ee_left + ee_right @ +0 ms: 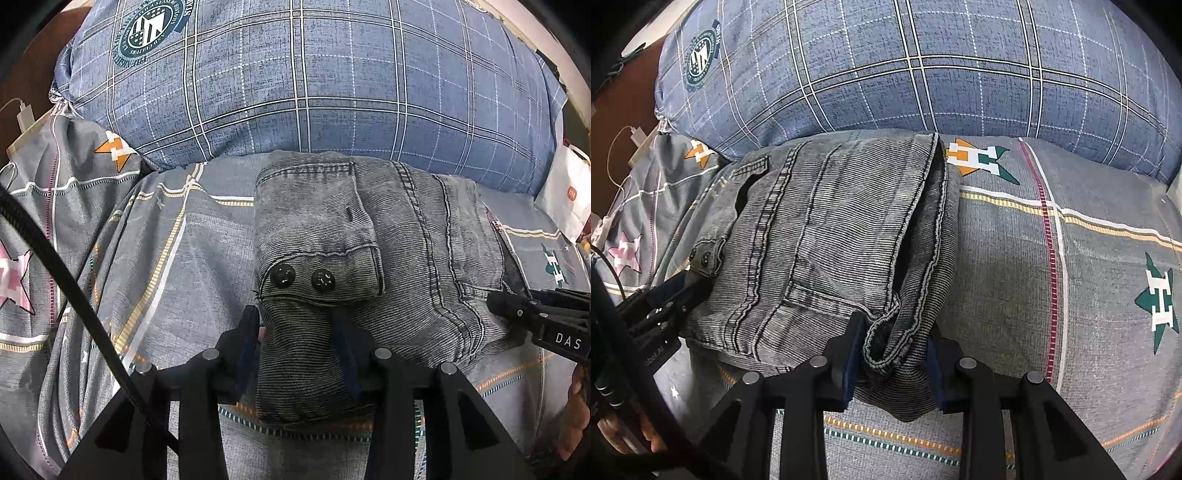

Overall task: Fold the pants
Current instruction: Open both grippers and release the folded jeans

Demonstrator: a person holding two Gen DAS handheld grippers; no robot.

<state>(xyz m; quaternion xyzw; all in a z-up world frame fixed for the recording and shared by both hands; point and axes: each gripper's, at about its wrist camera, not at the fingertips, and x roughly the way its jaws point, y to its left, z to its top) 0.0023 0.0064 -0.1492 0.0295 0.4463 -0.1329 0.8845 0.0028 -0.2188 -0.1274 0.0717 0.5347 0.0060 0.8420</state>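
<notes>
- The grey corduroy pants point(369, 240) were seen folded into a thick bundle on the bed's patterned quilt point(177, 266), with the blue plaid pillow point(314, 74) just beyond at 12 o'clock.
- The left gripper point(295, 343) was at the bundle's near corner, below the two black buttons point(303, 278); its jaws stood part open with a fold between them, and whether the pads pressed the cloth could not be told.
- The right gripper point(892, 354) straddled the near hem corner; its jaws stood part open too, and whether the cloth was gripped could not be told.
- The pants were judged soft but bulky: stacked layers likely to slide and spring open, with seams and hems stiffer than the rest.
- The near corners, through all layers, were judged the best hold.
- A white paper bag point(569, 192) lay at 3 o'clock in the left view; its contents could not be seen.
</notes>
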